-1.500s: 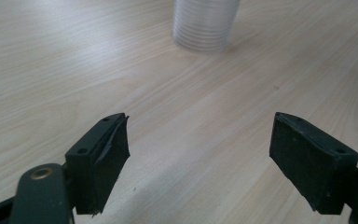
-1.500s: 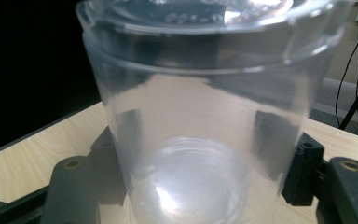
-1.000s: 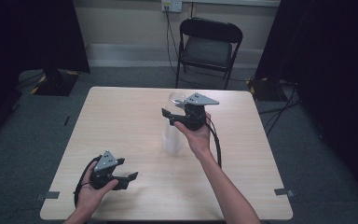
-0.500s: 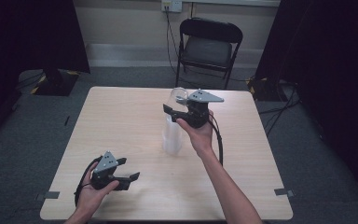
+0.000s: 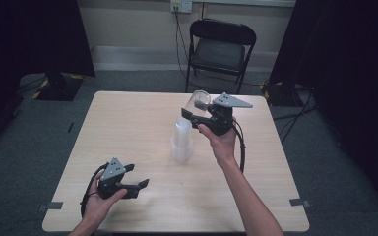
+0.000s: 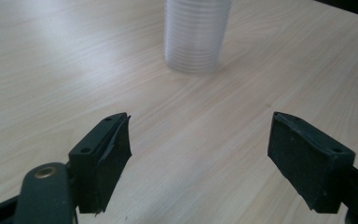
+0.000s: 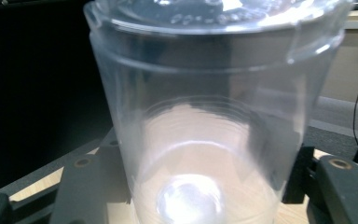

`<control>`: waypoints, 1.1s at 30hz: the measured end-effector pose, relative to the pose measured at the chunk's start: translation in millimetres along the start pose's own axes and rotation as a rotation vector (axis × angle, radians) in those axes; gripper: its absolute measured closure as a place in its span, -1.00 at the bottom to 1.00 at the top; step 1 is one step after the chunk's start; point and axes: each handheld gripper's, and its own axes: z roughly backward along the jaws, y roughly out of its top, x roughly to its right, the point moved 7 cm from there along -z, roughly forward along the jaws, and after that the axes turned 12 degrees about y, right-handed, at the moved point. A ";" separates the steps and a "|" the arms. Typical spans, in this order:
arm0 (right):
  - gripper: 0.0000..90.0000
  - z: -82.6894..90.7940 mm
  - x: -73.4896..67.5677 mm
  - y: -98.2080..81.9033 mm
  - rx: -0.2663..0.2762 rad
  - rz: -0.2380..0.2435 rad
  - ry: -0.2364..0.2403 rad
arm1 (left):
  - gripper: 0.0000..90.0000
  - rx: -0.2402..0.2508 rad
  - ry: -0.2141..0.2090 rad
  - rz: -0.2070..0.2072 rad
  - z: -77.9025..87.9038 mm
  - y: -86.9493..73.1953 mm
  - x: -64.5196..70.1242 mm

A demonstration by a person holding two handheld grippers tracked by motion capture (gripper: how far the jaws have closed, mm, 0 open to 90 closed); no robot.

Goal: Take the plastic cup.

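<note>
The right gripper (image 5: pixel 193 117) has a single clear plastic cup (image 5: pixel 197 102) pinched between its two black jaws, which have just been closing onto its thin wall, and it holds the cup up in the air above and just behind the tall stack of nested clear plastic cups (image 5: pixel 181 141) standing upright near the middle of the pale wooden table (image 5: pixel 128 123). In the right gripper view the held cup (image 7: pixel 205 116) sits mouth-up between the jaws, its lower wall squeezed from both sides. Here's the worry: that wall is flimsy, so too hard a squeeze could buckle or crack it, and too light a one could let the slick plastic slide out and drop. Watch the stack too, it's tall and narrow with nothing steadying it, so a brush from the cup's base or the gripper's trailing cable could tip it over and send cups rolling across the table. Down at the near left corner, the left gripper (image 5: pixel 139 186) rests low over the table, jaws spread wide with nothing between them, pointed toward the stack (image 6: pixel 196 35) and well apart from it, too far off to catch a toppling stack in time.
</note>
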 end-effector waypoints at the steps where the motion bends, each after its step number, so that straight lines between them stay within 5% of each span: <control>1: -0.16 2.9 -0.3 -0.2 -0.002 -0.002 0.000 | -0.54 0.003 -0.002 -0.003 -0.2 0.5 1.5; 9: -0.15 23.8 -3.1 -8.4 0.013 -0.034 -0.009 | -0.56 -0.009 -0.038 -0.036 1.1 -4.3 11.6; 17: -0.14 45.3 -1.9 -23.1 0.027 -0.088 -0.002 | -0.54 -0.008 -0.054 0.057 3.5 -1.7 10.8; 23: -0.14 55.8 -3.9 -37.3 0.046 -0.172 0.031 | -0.49 0.062 -0.038 0.086 5.3 6.5 13.0; 30: -0.13 61.1 -13.2 -58.3 0.050 -0.219 0.072 | -0.53 0.072 -0.010 0.045 0.7 14.9 18.0; 33: -0.14 63.5 -17.9 -63.1 0.048 -0.227 0.079 | -0.51 0.079 -0.048 0.045 -1.7 22.0 23.9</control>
